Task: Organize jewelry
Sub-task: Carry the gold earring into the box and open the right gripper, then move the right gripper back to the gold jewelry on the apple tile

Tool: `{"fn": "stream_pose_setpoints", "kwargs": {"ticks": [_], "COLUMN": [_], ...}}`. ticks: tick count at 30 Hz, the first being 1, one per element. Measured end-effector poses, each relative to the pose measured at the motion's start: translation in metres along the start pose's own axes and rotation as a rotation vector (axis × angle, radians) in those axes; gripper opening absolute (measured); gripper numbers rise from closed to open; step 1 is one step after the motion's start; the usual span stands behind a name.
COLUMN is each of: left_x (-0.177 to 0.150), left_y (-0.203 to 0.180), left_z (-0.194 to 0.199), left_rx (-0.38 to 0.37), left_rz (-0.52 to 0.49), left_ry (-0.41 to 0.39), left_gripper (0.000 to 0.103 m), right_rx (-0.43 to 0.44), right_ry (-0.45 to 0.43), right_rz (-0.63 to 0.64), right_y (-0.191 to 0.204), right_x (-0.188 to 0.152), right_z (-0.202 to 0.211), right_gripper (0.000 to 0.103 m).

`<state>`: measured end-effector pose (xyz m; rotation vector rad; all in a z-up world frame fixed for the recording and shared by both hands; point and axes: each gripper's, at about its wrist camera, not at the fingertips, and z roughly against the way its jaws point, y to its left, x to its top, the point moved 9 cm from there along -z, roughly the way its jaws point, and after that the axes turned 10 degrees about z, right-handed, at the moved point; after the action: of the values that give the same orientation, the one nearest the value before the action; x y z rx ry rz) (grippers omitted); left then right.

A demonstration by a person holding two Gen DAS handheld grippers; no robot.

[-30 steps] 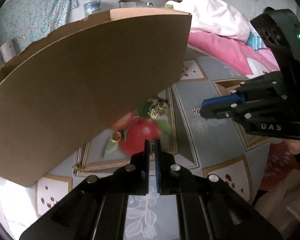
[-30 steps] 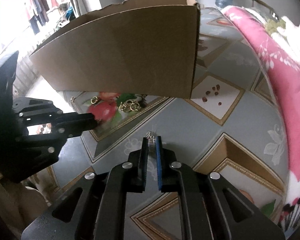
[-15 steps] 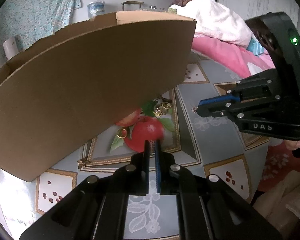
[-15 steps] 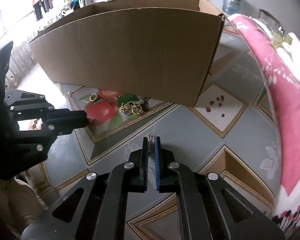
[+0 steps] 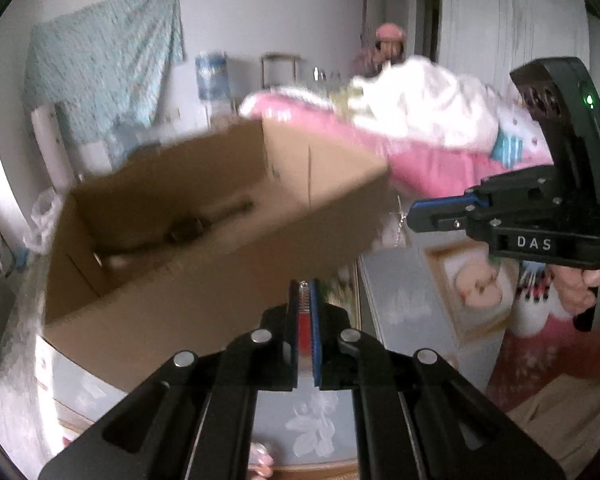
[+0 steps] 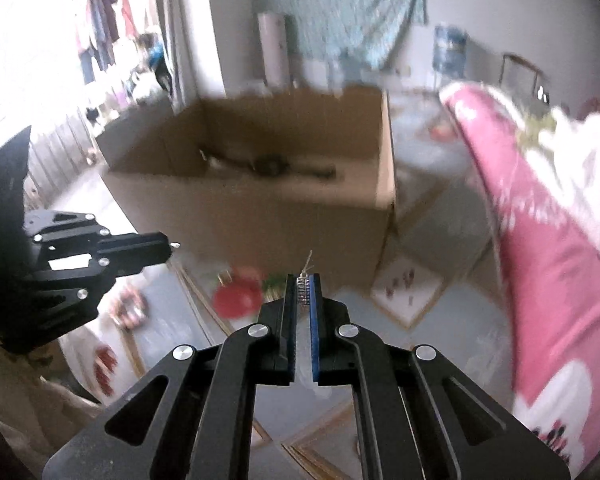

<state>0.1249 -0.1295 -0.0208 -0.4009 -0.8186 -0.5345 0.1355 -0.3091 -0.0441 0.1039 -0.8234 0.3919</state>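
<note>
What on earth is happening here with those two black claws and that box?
A person holds a claw in each hand and is tidying jewelry. Both the left claw and the right claw are shut on the ends of a thin silver chain, held in the air in front of an open cardboard box. Something dark already lies inside it, too blurred to name.

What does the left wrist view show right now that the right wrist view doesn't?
Only the left wrist view: a person in a pink hat by the far doorway, and a thin chain dangling from the right gripper.

Only the right wrist view: clothes hanging in the bright area at far left, and the red apple print on the tablecloth.

Both: the open cardboard box with dark items inside, the pink blanket, both grippers shut, and the left gripper pinching jewelry.
</note>
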Motion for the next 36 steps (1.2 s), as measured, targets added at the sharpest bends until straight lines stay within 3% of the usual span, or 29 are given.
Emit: {"fn": "stream_pose_setpoints", "kwargs": {"ticks": [4,9,14,21,23,26,34,36], "left_x": [0.038,0.067,0.076,0.074,0.071,0.07,0.08,0.083], "left_y": [0.01,0.032,0.057,0.076,0.081,0.087,0.104,0.107], "left_z": [0.021,0.017,-0.024,-0.083,-0.094,-0.096,-0.066,-0.048], "left_rx": [0.017,0.037,0.006,-0.015,-0.023,-0.026,-0.037,-0.043], "left_rz": [-0.01,0.009,0.107,0.232,0.285,0.327,0.384,0.397], "left_ry": [-0.099,-0.132,-0.032,0.124,0.164,0.16,0.061,0.016], "left_gripper": [0.004,0.004,0.004,0.006,0.018,0.036,0.037,0.037], "right_rx": [0.044,0.099,0.177,0.14,0.12,0.1,0.054,0.039], "right_ry": [-0.126,-0.164,-0.053,0.087,0.12,0.09,0.009,-0.023], "right_rz": [0.021,0.028,-0.003,-0.046,-0.08,-0.079,-0.118,-0.134], "right_y": [-0.002,-0.011,-0.024,-0.043,-0.05,-0.052,-0.071,-0.076], "right_x": [0.051,0.086,0.09,0.083,0.079,0.084,0.085,0.085], "right_z": [0.014,-0.008,-0.064,-0.118,-0.125,-0.116,-0.078,-0.062], "right_gripper": [0.004,0.004,0.004,0.008,0.011,0.019,0.027,0.037]}}
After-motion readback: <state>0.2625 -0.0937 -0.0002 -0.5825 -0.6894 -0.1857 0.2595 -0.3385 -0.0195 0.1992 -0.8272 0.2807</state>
